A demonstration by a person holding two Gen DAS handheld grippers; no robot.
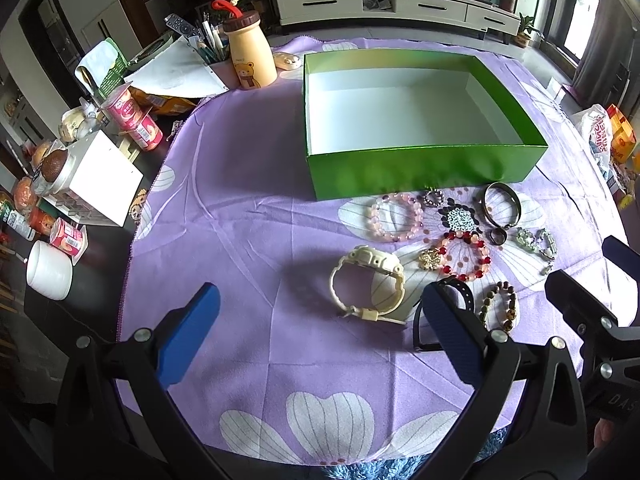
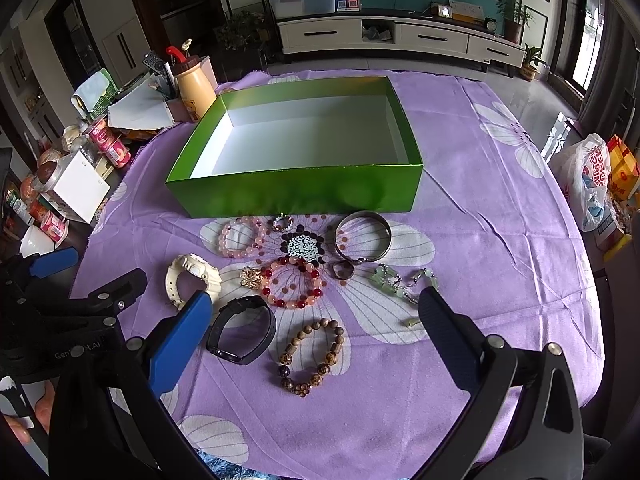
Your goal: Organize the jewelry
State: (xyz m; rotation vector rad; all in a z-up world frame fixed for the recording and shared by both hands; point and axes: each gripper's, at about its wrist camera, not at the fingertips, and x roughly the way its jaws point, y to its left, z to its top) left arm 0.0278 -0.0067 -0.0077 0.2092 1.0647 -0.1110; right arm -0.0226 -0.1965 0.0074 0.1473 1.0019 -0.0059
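An open green box (image 1: 420, 166) (image 2: 296, 192) with a white, empty inside stands on the purple flowered cloth. In front of it lie a pink bead bracelet (image 1: 396, 216) (image 2: 242, 236), a red bead bracelet (image 1: 466, 256) (image 2: 296, 282), a cream watch (image 1: 368, 284) (image 2: 192, 276), a black watch band (image 2: 242, 334), a wooden bead bracelet (image 2: 312, 356) (image 1: 500, 306), a metal bangle (image 2: 362, 236) (image 1: 502, 202), a gold brooch (image 2: 252, 276) and a green stone chain (image 2: 404, 282). My left gripper (image 1: 320, 322) is open above the cloth, near the cream watch. My right gripper (image 2: 316, 322) is open over the black band and wooden bracelet.
Left of the cloth the dark table holds a yellow bear bottle (image 1: 248, 56), yogurt cups (image 1: 136, 118), a white box (image 1: 100, 178), a white cup (image 1: 50, 270) and papers. A plastic bag (image 2: 590, 178) sits at the right edge. A TV cabinet stands behind.
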